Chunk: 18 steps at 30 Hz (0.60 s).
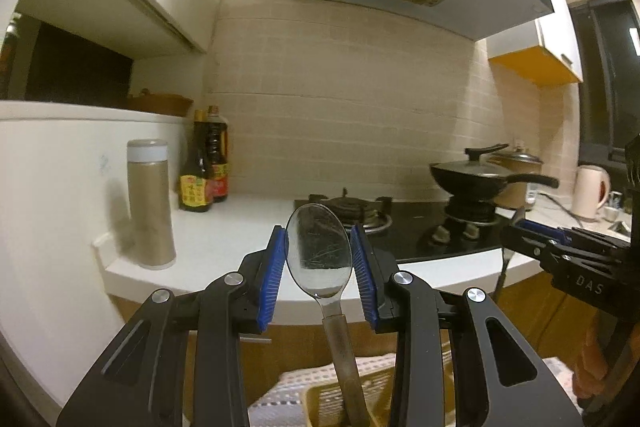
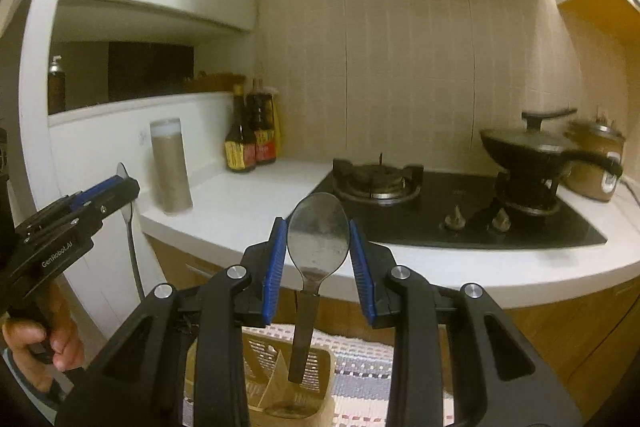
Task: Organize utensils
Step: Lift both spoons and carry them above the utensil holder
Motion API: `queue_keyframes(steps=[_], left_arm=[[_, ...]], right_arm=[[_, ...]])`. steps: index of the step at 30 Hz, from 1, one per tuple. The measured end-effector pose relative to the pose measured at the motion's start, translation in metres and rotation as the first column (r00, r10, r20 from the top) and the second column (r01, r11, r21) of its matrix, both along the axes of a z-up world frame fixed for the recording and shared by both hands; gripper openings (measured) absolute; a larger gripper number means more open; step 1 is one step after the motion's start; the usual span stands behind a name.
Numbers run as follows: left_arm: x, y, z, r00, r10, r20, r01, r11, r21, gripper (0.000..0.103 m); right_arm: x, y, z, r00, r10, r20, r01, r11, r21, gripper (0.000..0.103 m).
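- Seen first from the left wrist view, the left tongs [image 1: 319, 259] point nearly level toward the table [image 1: 224, 239], their blue ribbed pads closed partway on the bowl of a metal spoon [image 1: 319, 251].
- That spoon stands bowl up, scratched and dull, its handle hanging down toward a yellow perforated basket [image 1: 352, 395] that sits below the table on a woven mat [image 1: 280, 391]; the basket is cut off by the frame edge.
- Right of the spoon, the right tongs [image 1: 520, 227] reach in from the side, with part of a hand [image 1: 588, 371] below them.
- On the table stand a tall beige flask [image 1: 150, 203] and two dark sauce bottles [image 1: 204, 167]; a black wok [image 1: 480, 175] sits on the stove.
- Next, from the right wrist view, the right tongs [image 2: 318, 251] tilt slightly down toward the table [image 2: 248, 203], pads closed partway on the bowl of a second spoon [image 2: 318, 231].
- Its flat dark handle hangs over the basket [image 2: 280, 367], which is partly hidden by the tongs' black arms.
- Left of this spoon, the left tongs [image 2: 120, 183] show side-on, gripped by a hand [image 2: 44, 343], with the first spoon's [image 2: 130, 227] thin handle hanging beneath.
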<state>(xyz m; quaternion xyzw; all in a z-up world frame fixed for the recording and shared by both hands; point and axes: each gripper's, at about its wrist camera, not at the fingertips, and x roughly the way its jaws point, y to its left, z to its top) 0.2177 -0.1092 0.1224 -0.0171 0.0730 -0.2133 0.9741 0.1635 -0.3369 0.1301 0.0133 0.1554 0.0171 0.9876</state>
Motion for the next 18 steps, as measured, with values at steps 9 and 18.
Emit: queue_keyframes(steps=[9,18], left_arm=[[0.006,-0.001,-0.037,0.999,0.034,0.023,-0.035,0.999,0.029,0.032],[0.002,0.001,-0.052,0.999,-0.033,-0.025,0.034,0.999,0.038,0.034]], right_arm=[[0.006,0.007,-0.038,0.999,0.016,-0.029,-0.017,1.0,-0.019,0.029],[0.005,0.009,-0.055,0.993,0.061,-0.104,-0.06,0.998,0.014,0.029]])
